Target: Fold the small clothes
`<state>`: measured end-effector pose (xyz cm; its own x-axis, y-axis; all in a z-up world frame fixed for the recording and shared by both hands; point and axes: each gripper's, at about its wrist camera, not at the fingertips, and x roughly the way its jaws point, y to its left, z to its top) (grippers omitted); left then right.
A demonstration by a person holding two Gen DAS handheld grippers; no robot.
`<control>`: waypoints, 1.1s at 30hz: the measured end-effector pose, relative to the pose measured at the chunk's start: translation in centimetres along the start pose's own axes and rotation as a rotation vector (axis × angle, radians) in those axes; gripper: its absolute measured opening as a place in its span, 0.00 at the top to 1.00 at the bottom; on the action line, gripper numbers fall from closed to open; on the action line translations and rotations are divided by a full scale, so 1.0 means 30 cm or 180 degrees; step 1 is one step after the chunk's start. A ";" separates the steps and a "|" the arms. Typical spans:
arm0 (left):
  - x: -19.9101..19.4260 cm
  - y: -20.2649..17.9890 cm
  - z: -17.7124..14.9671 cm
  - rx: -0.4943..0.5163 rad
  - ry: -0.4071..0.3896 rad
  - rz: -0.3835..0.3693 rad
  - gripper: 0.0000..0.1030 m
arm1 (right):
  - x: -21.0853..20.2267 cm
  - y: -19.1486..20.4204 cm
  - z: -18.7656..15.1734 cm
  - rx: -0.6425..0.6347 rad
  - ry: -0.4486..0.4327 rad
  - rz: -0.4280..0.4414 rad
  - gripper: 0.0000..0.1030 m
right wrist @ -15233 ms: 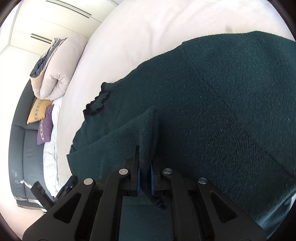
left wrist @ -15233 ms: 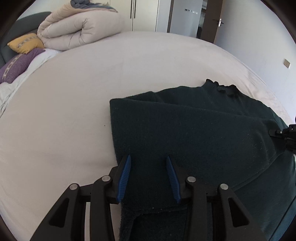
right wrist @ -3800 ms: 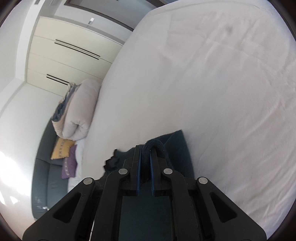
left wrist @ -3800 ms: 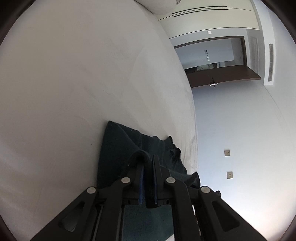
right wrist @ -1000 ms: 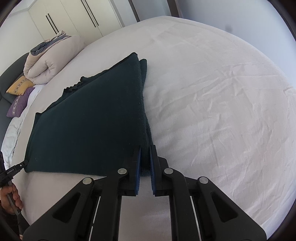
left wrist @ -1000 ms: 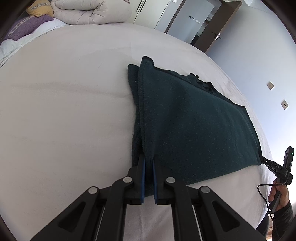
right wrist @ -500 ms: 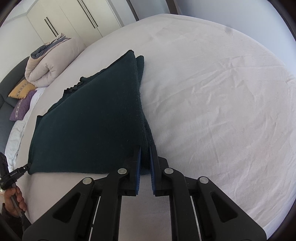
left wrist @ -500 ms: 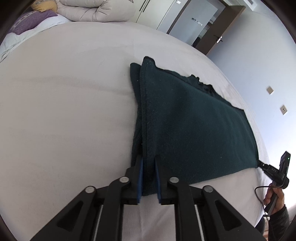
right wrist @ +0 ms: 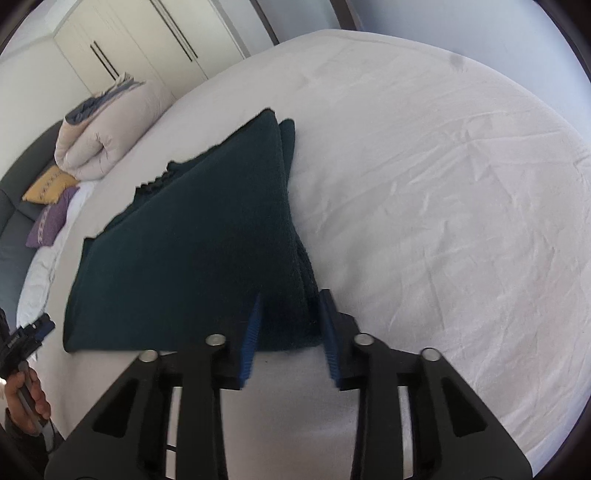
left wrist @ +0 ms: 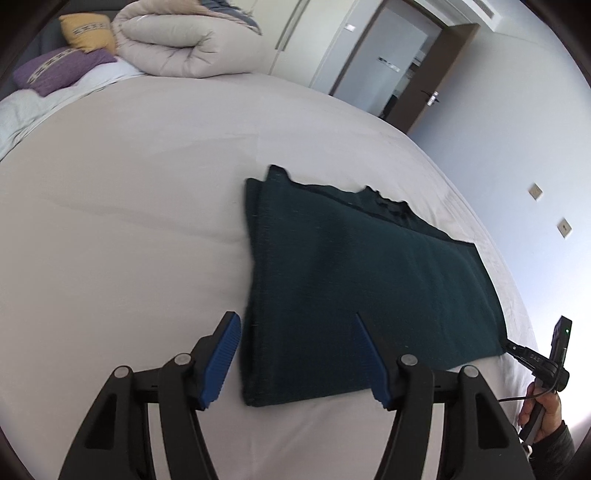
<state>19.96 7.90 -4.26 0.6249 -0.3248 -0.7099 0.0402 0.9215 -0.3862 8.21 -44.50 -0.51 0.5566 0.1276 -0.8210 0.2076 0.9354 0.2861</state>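
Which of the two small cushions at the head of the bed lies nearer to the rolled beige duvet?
The yellow cushion; the purple cushion lies farther from the rolled beige duvet.

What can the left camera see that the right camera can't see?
Only the left wrist view shows the open doorway with its brown door and two wall plates. Only the right wrist view shows the wardrobe doors with dark handles and the wide wrinkled stretch of bed sheet. Both show the folded dark green garment lying flat on the bed, the rolled duvet, the yellow pillow, the purple pillow, and each camera's own open gripper: left gripper, right gripper.
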 end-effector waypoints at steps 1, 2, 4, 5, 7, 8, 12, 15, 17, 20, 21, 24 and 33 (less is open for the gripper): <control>0.009 -0.015 0.000 0.0029 0.0014 -0.0012 0.37 | 0.003 0.012 -0.008 -0.0078 -0.0010 -0.0080 0.89; 0.025 -0.035 0.002 0.0074 0.0045 -0.0035 0.37 | 0.003 0.013 -0.013 -0.0085 -0.0015 -0.0078 0.91; 0.052 -0.061 0.003 0.0129 0.0087 -0.0053 0.37 | 0.004 -0.001 -0.019 -0.0036 -0.0010 -0.0072 0.93; 0.072 -0.076 0.003 0.0162 0.0127 -0.0062 0.37 | 0.004 -0.007 -0.022 -0.0018 -0.0006 -0.0059 0.93; 0.098 -0.090 0.001 0.0178 0.0178 -0.0065 0.37 | 0.006 -0.010 -0.024 -0.0033 0.0012 -0.0069 0.94; 0.108 -0.095 -0.001 0.0176 0.0197 -0.0073 0.37 | 0.007 -0.005 -0.024 -0.0058 0.0014 -0.0088 0.94; 0.133 -0.112 -0.005 0.0198 0.0240 -0.0098 0.37 | 0.003 -0.011 -0.033 -0.0025 0.0015 -0.0101 0.95; 0.142 -0.120 0.008 0.0227 0.0235 -0.0087 0.37 | 0.006 -0.023 -0.034 0.0025 0.0017 -0.0059 0.95; 0.149 -0.127 0.026 0.0238 0.0221 -0.0088 0.37 | 0.005 -0.025 -0.036 0.0014 0.0021 -0.0048 0.94; 0.160 -0.154 0.068 0.0309 0.0169 -0.0099 0.35 | -0.021 -0.014 -0.026 0.0013 0.0029 -0.0118 0.92; 0.167 -0.172 0.086 0.0369 0.0140 -0.0093 0.34 | -0.035 -0.012 -0.020 0.0046 0.0030 -0.0176 0.87; 0.202 -0.216 0.127 0.0546 0.0106 -0.0014 0.32 | -0.093 0.009 0.014 0.0154 -0.0148 -0.0275 0.52; 0.360 -0.240 0.090 0.0787 0.0321 0.0601 0.31 | 0.061 0.322 0.076 0.0264 0.0125 0.1404 0.43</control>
<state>28.52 -1.66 -7.54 0.5596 -0.1512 -0.8149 0.1267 0.9873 -0.0962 13.05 -35.99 1.86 0.5756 0.5223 -0.6292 0.0220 0.7593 0.6504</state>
